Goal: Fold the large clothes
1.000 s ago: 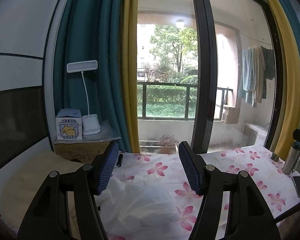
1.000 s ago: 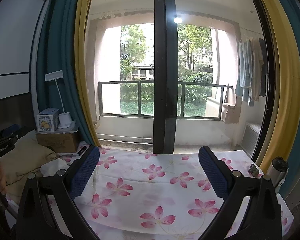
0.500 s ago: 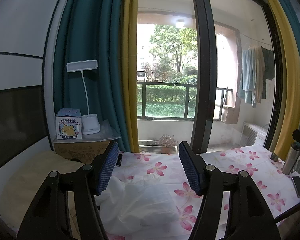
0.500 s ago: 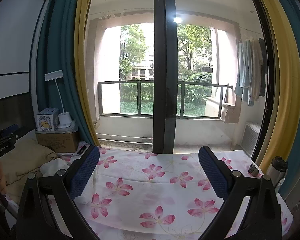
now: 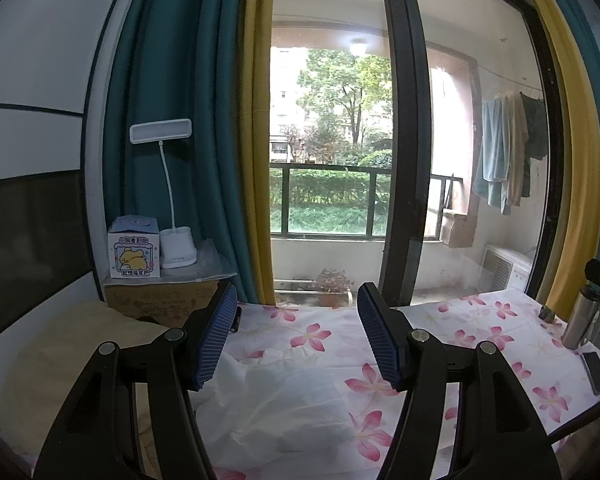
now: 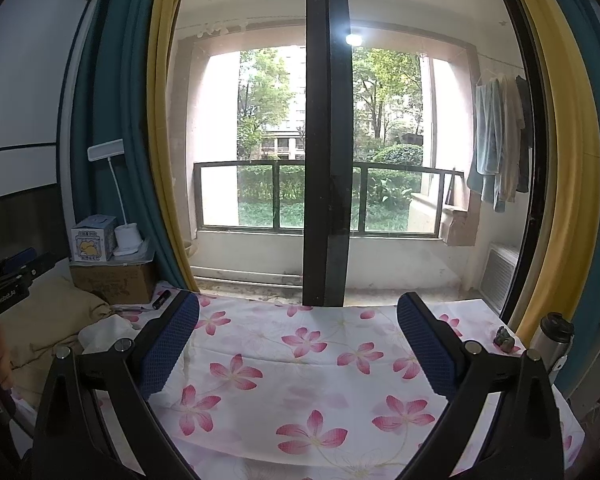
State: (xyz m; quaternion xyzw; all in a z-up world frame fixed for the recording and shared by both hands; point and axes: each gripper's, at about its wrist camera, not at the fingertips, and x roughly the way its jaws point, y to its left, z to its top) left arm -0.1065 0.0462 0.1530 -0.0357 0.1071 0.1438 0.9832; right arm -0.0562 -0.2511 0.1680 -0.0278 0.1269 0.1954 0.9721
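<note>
A white garment (image 5: 276, 404) lies crumpled on the flowered sheet (image 5: 480, 320) below my left gripper (image 5: 298, 336), which is open and empty above it. In the right wrist view a bit of the white garment (image 6: 104, 332) shows at the left, beside the left finger. My right gripper (image 6: 298, 344) is open wide and empty above the flowered sheet (image 6: 300, 360). The left gripper's body (image 6: 8, 284) shows at the far left of the right wrist view.
A cardboard box (image 5: 160, 300) carries a tissue box (image 5: 134, 252) and a white desk lamp (image 5: 176, 240) at the back left. A steel flask (image 5: 580, 316) and a phone (image 5: 596, 372) lie at the right. A beige pillow (image 5: 72, 356) is at the left. A glass balcony door is behind.
</note>
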